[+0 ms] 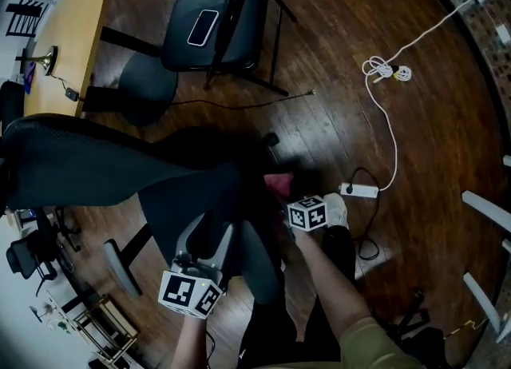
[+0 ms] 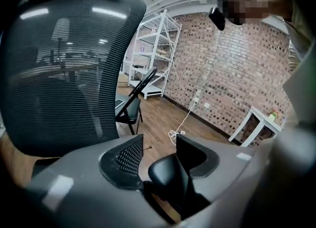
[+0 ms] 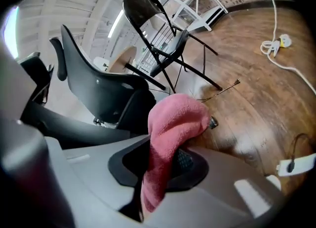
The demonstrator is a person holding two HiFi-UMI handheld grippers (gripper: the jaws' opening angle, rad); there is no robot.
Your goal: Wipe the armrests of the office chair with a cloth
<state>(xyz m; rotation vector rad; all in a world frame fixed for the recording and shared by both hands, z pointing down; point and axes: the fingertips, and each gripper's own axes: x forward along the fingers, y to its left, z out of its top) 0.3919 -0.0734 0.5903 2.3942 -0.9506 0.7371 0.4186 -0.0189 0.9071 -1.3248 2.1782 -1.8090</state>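
Note:
The office chair (image 1: 96, 164) has a dark mesh back (image 2: 64, 74) and a black seat (image 1: 196, 200). My left gripper (image 1: 206, 241) is low in the head view, its jaws shut on a black armrest pad (image 2: 165, 172), which fills the space between them (image 2: 158, 145). My right gripper (image 1: 286, 198) is just right of the seat, shut on a pink cloth (image 3: 173, 123). The cloth (image 1: 278, 184) bulges out past the fingertips (image 3: 168, 149), close to the chair's dark side; I cannot tell if it touches. Another grey armrest (image 1: 120, 267) sticks out at lower left.
A black folding chair (image 1: 215, 24) with a phone (image 1: 203, 27) on its seat stands beyond, next to a round stool (image 1: 148, 88) and a wooden table (image 1: 68, 40). A white cable (image 1: 387, 80) and power strip (image 1: 359, 191) lie on the wood floor to the right.

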